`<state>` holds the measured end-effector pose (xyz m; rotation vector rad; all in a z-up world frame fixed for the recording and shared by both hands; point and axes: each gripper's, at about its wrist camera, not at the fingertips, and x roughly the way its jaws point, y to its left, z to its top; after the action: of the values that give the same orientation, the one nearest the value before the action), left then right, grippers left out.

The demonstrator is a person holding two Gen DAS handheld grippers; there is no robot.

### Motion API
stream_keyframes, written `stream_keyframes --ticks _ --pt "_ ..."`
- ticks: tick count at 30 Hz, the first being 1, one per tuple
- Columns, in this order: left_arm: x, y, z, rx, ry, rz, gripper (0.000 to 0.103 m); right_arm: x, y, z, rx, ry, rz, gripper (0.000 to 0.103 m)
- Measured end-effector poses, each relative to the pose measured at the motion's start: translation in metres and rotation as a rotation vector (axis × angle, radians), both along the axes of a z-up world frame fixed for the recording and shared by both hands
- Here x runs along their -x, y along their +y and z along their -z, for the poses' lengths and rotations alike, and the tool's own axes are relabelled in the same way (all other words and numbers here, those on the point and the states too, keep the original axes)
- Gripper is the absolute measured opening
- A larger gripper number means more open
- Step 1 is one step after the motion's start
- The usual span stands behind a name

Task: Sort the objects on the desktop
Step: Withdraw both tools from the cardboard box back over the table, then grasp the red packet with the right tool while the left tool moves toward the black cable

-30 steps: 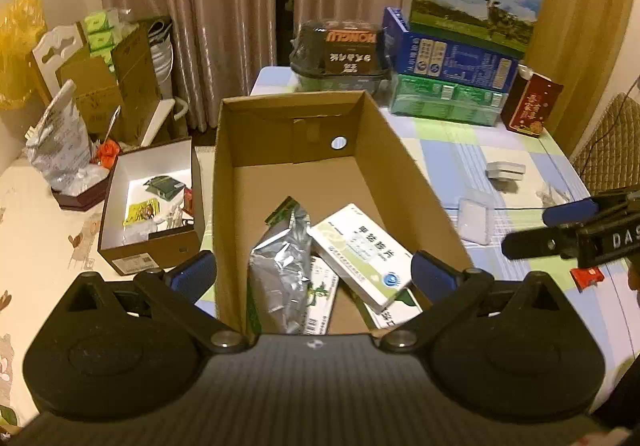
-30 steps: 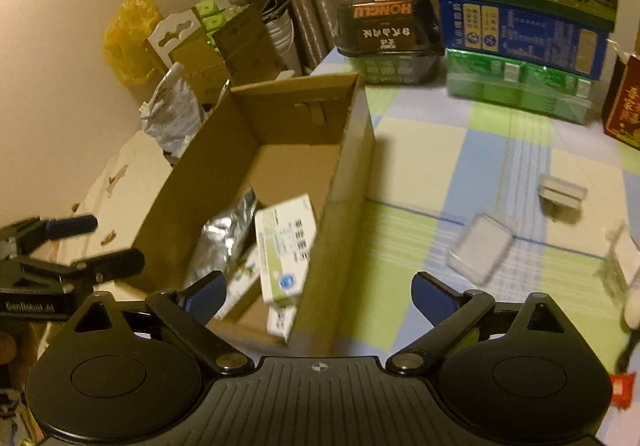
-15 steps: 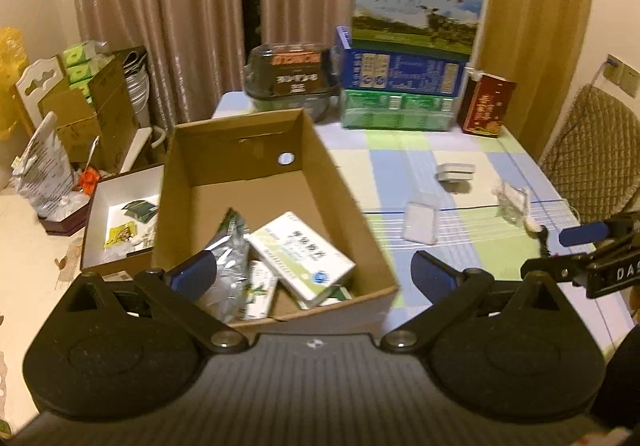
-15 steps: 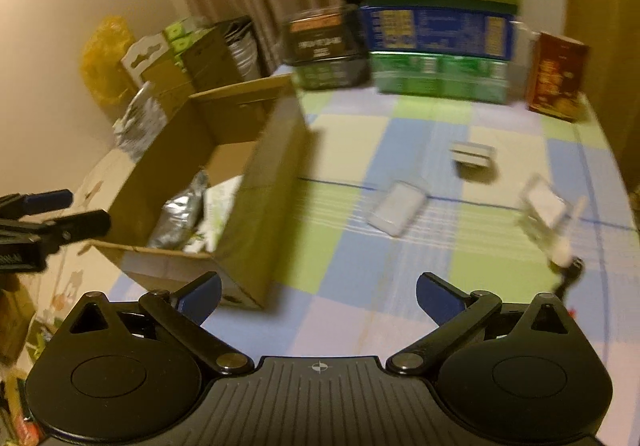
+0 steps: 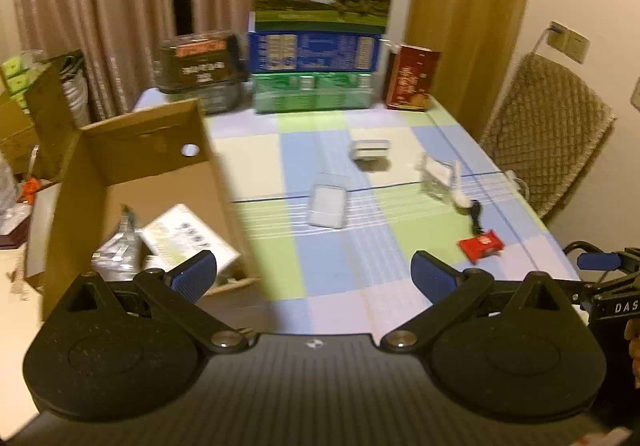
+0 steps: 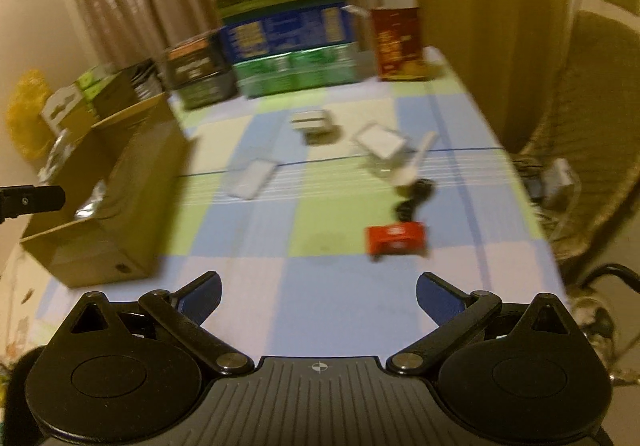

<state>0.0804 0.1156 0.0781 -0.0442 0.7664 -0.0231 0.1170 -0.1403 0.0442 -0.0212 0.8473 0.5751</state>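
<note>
Cardboard box [image 5: 132, 166] is seen at the table's [image 5: 344, 266] left, a red packet [image 6: 396, 238] lies apart, while both the left gripper [image 5: 314, 274] and right gripper [image 6: 318, 292] are held wide open, empty.

An open brown cardboard box [image 5: 132, 174] sits at the table's nine o'clock edge, holding a crinkled silver foil pouch [image 5: 120, 246] with a white rectangular medicine carton [image 5: 188, 238] just beside it at three o'clock. On the checked tablecloth [image 5: 320, 270], a clear flat plastic case [image 5: 328, 204] lies at centre. A small white lidded box [image 5: 370, 150] lies toward twelve o'clock of it. At five o'clock of the case lies a red snack packet [image 5: 482, 244], with what seems a black cord [image 5: 476, 212] behind it. Stacked printed cartons [image 5: 316, 54] stand at twelve o'clock.
</note>
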Motion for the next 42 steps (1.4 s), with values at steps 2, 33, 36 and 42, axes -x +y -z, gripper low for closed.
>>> stream_keyframes --ticks 2,33,36,42 --pt "-0.003 -0.012 0.005 0.012 -0.001 0.019 0.102 0.002 -0.013 0.004 -0.007 -0.004 0.036 0.101" --pt "-0.078 -0.065 0.100 -0.015 0.034 0.023 0.101 -0.067 0.007 0.094 0.033 -0.105 0.055 0.083" --pt "-0.085 -0.065 0.110 -0.014 0.032 0.021 0.101 -0.077 0.013 0.106 0.061 -0.118 0.052 0.082" --pt "-0.100 -0.067 0.131 -0.014 0.033 0.023 0.101 -0.093 0.020 0.122 0.119 -0.156 0.065 0.081"
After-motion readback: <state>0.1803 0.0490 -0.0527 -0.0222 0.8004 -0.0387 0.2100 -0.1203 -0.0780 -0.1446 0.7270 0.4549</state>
